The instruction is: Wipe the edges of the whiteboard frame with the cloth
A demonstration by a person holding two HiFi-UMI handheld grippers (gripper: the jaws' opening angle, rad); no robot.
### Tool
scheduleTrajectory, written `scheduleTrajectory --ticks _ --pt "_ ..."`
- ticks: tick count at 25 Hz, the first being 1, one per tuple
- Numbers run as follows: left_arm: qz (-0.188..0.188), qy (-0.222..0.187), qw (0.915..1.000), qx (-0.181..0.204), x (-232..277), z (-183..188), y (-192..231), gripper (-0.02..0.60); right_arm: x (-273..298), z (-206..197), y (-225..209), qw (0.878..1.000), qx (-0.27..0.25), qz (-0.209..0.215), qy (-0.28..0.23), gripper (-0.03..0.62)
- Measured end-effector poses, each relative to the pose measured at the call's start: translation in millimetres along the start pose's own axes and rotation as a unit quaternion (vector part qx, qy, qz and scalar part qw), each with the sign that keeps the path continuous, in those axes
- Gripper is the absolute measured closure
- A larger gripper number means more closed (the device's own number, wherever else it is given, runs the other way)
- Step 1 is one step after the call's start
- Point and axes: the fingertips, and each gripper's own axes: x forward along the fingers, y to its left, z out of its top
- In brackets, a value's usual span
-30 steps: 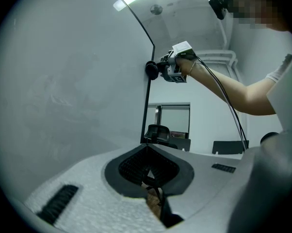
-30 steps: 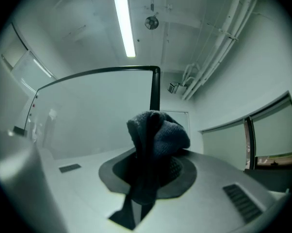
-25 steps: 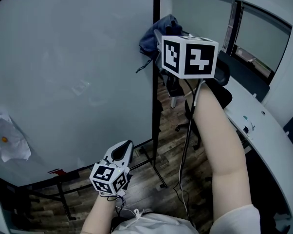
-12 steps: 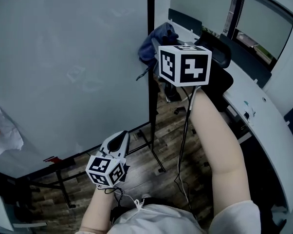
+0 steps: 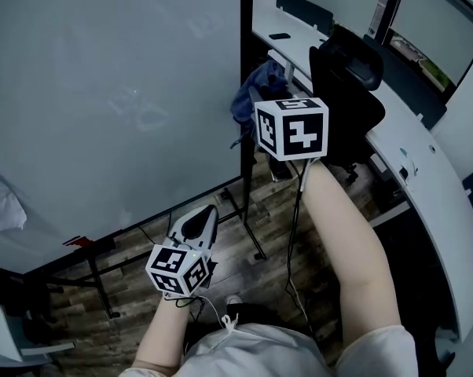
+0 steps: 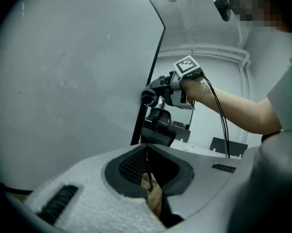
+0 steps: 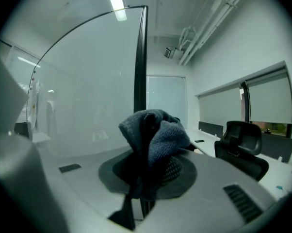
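Right gripper view shows your right gripper [image 7: 147, 171] pinching the soft, probably light cloth [image 7: 154, 132] at its bunched middle, while your left gripper [image 6: 147, 171] is closed and empty.

A black office chair [image 5: 350, 81] stands by the curved white desk [image 5: 425, 181] — wood floor [image 5: 256, 283] below.

Tight squeeze right of the whiteboard frame [image 5: 242, 38]: the office chair [image 5: 350, 77] and desk [image 5: 425, 171] crowd close, with the right gripper [image 7: 148, 178] and its cloth [image 7: 153, 135] filling the gap. Lower down, stand legs [image 5: 248, 234] stick out over the floor [image 5: 272, 226].
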Motion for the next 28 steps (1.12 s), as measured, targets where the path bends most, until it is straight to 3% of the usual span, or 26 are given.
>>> scheduleTrajectory --ticks 4,12,16,19,28 --pt "0.004 0.010 0.9998 -0.014 2 -16 0 0.563 11 -52 -6 0.999 0.022 -0.008 0.035 0.525" --pt "0.016 0.027 0.9989 -0.034 -2 -39 2 0.563 9 -72 6 1.000 -0.005 -0.030 -0.006 0.525" --pt "0.019 0.038 0.9982 -0.042 -4 -54 3 0.563 15 -106 21 0.999 -0.017 -0.022 0.031 0.525" --pt "0.016 0.045 0.9978 -0.047 -3 -64 2 0.563 21 -136 16 0.998 0.006 -0.022 0.058 0.525" --pt "0.042 0.063 0.9938 -0.081 -12 -99 35 0.563 39 -207 11 0.995 0.017 -0.028 0.092 0.525"
